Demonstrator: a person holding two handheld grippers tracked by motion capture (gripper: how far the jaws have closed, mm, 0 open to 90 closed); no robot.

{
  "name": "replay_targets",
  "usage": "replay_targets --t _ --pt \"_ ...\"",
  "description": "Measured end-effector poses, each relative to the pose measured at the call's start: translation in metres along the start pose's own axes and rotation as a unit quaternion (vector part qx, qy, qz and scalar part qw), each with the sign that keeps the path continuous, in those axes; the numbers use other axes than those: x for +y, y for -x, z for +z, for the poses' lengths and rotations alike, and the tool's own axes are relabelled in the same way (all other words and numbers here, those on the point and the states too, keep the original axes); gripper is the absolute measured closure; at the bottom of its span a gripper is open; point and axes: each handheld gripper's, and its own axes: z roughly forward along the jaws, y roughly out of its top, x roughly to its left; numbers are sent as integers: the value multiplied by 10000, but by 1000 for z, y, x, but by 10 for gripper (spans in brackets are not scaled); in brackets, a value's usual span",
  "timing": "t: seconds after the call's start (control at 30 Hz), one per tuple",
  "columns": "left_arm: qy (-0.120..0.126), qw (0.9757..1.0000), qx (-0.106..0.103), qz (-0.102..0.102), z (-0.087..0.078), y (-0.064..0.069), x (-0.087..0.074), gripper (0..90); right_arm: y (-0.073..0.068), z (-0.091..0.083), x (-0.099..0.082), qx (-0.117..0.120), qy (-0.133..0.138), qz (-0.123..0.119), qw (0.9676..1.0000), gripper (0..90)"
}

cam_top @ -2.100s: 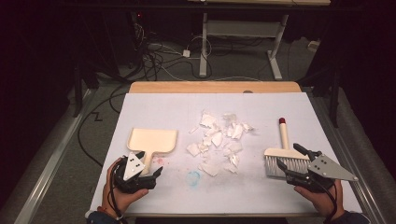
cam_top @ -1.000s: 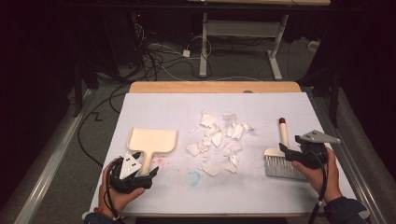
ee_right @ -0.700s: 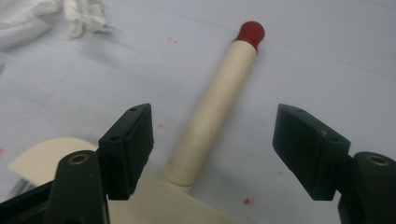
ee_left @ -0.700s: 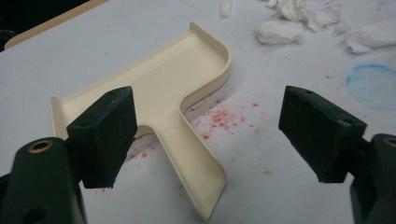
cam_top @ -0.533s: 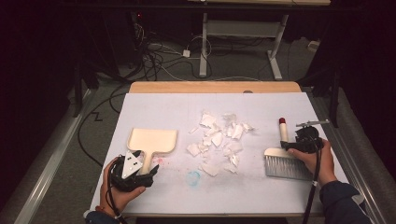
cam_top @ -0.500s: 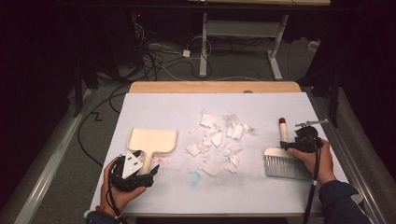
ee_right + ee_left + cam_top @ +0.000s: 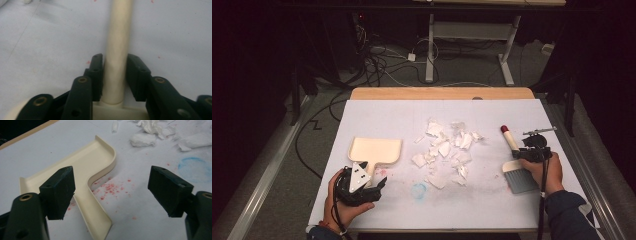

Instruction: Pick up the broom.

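Observation:
A cream dustpan point(image 7: 374, 150) lies flat at the table's left, its handle pointing toward me. My left gripper point(image 7: 379, 186) hovers just behind that handle, and in the left gripper view the open jaws point(image 7: 110, 190) stand wide on either side of the dustpan's handle point(image 7: 96, 220) without touching it. At the right lies a small brush point(image 7: 518, 179) with grey bristles and a cream handle tipped in red point(image 7: 504, 129). My right gripper point(image 7: 526, 153) is shut on the brush's handle point(image 7: 116, 37) close to its head. Torn white paper scraps point(image 7: 444, 147) are strewn between dustpan and brush.
A white sheet point(image 7: 387, 115) covers the table, with a wooden edge point(image 7: 442, 93) at the far side. A blue ring mark point(image 7: 419, 189) and red specks point(image 7: 112, 190) stain the sheet near the dustpan. Cables and a desk frame lie on the floor beyond.
My right gripper has moved forward from beside the bristles onto the brush's handle and closed on it. The left gripper, dustpan and scraps have stayed put.

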Motion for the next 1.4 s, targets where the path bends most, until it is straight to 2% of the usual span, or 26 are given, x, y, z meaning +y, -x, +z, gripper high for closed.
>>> replay_targets --t 0.23,0.37,0.47,0.63,0.7,0.8,0.9,0.97,1.13,1.2,1.27,1.4 --pt "-22 9999 -118 -52 3 1 1 221 2 0 0 85 89 -105 9999 718" --pt "-18 9998 -155 -81 3 1 1 221 5 -8 0 95 399 -121 9991 719" --pt "-13 9998 -174 -134 4 1 2 220 4 -23 1 110 793 -153 9967 720" --pt "-1 9997 -216 -142 5 5 9 217 -4 -51 3 245 1460 -209 9888 720" --pt "-24 9998 -194 -72 5 9 15 215 -9 -62 3 332 1758 -200 9837 720" --pt "171 9990 -401 -81 5 15 27 212 -20 -78 3 392 2138 -299 9756 720" --pt "384 9977 -560 63 4 27 42 210 -36 -88 4 560 2405 -387 9683 720" --pt "500 9961 -725 94 4 34 51 215 -47 -91 4 673 2548 -450 9636 720" --pt "629 9923 -1054 165 7 49 65 211 -76 -96 7 889 2722 -669 9558 720" --pt "691 9894 -1271 122 10 53 70 205 -85 -95 8 997 2783 -731 9525 720" --pt "759 9856 -1505 123 14 58 74 205 -94 -92 9 1191 2807 -687 9499 720" --pt "783 9807 -1791 91 22 69 84 205 -113 -88 10 1229 2852 -839 9468 720"
